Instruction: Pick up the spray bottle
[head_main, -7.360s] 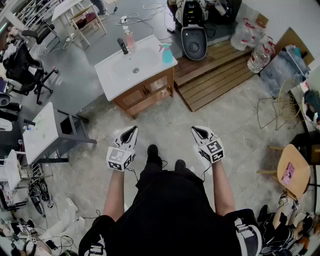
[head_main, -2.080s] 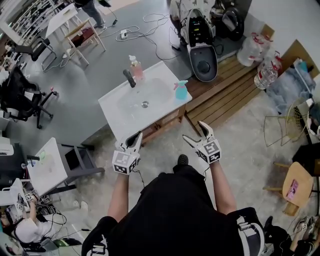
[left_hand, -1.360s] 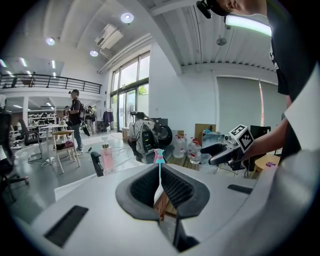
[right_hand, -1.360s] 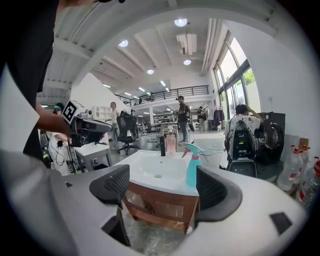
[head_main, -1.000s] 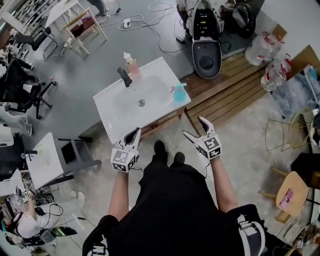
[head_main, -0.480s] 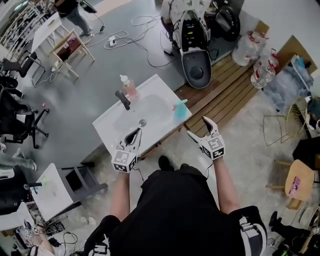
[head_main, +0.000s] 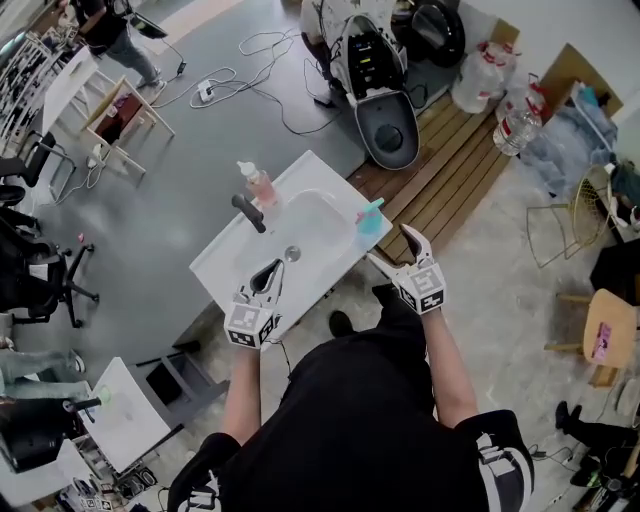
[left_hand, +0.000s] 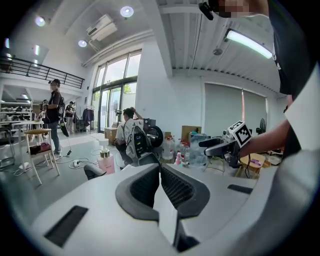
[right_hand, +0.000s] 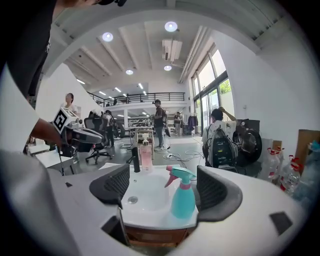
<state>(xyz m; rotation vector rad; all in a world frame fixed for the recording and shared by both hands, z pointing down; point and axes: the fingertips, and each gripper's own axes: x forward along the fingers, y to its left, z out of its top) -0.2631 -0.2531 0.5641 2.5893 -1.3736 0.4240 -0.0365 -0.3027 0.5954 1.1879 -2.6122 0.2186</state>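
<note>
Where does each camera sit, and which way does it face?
Head view: on the person's head, steeply down at the sink; torso, arms, left gripper, right gripper show.
Left gripper view: on that gripper, along shut jaws over the sink; right arm shows.
Right gripper view: on that gripper, open jaws framing the spray bottle; left arm shows.
Shared: all show the soap bottle.

Spray bottle: I am seeing the teal spray bottle (head_main: 370, 218) standing at the white sink's (head_main: 220, 268) right edge.
Right gripper: my right gripper (head_main: 396, 250) is hovering just beside it, jaws apart.
Left gripper: my left gripper (head_main: 268, 272) is hanging over the sink's front rim.
</note>
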